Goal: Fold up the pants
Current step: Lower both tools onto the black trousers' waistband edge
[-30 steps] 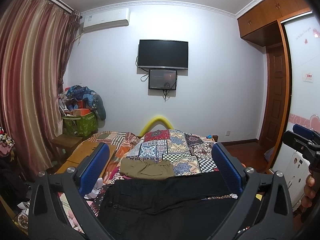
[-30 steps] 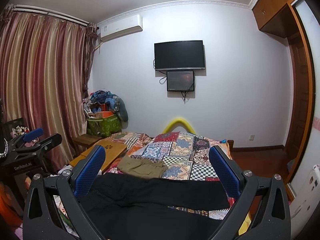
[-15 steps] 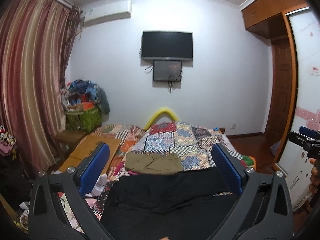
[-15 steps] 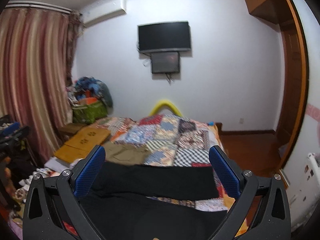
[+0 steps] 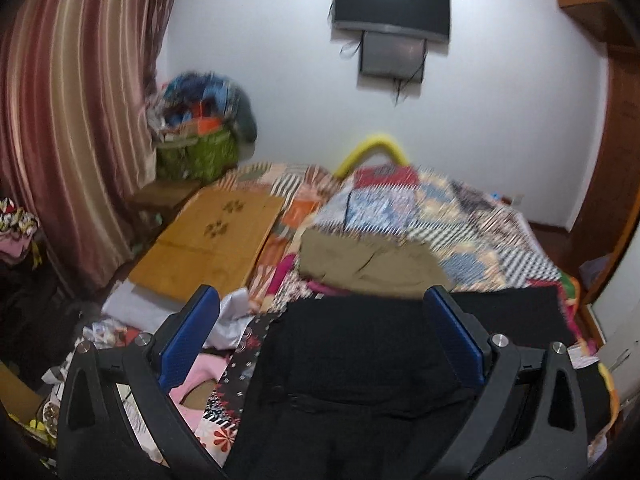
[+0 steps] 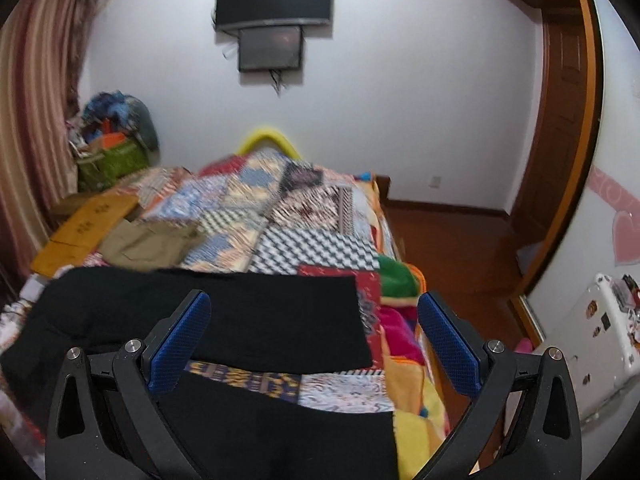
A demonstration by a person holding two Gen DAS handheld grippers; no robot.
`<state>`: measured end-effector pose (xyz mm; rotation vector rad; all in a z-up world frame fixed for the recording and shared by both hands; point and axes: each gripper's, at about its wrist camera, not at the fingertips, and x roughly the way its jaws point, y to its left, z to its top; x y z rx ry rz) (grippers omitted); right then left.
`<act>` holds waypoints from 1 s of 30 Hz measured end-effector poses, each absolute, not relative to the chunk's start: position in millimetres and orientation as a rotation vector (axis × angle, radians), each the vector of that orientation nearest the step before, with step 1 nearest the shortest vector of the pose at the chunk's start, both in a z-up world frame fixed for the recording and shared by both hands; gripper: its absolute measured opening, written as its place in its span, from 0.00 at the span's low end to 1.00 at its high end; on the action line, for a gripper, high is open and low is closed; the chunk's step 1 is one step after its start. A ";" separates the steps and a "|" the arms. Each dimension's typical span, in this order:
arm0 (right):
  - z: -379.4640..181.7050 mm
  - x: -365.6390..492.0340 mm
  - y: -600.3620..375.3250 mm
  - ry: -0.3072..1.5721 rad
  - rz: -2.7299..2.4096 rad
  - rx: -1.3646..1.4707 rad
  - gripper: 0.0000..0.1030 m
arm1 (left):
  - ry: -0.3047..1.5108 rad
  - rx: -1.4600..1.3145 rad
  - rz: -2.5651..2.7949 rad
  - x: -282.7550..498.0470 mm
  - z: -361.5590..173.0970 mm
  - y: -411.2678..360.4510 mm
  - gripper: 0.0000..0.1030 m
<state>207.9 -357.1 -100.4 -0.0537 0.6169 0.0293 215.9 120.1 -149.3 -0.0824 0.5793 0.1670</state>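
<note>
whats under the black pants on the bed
The black pants lie spread on the patchwork quilt, which shows between the two legs and beyond them. What the quilt looks like directly beneath the fabric is covered. The khaki pants lie just behind.

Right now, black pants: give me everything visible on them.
The black pants look like matte woven cloth, spread flat and unfolded on the patchwork quilt. The two legs lie apart with a strip of quilt showing between them, hems toward the bed's right edge. The left wrist view shows the waist end with a seam and what may be a button; blur hides detail. Folded khaki pants lie just beyond, edges possibly touching. Both tongs, left and right, are open above them, gripping nothing.
</note>
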 end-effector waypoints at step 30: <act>-248.7 369.3 -400.7 0.975 0.075 -0.003 0.98 | 1.117 -0.132 0.225 411.6 -336.9 184.6 0.96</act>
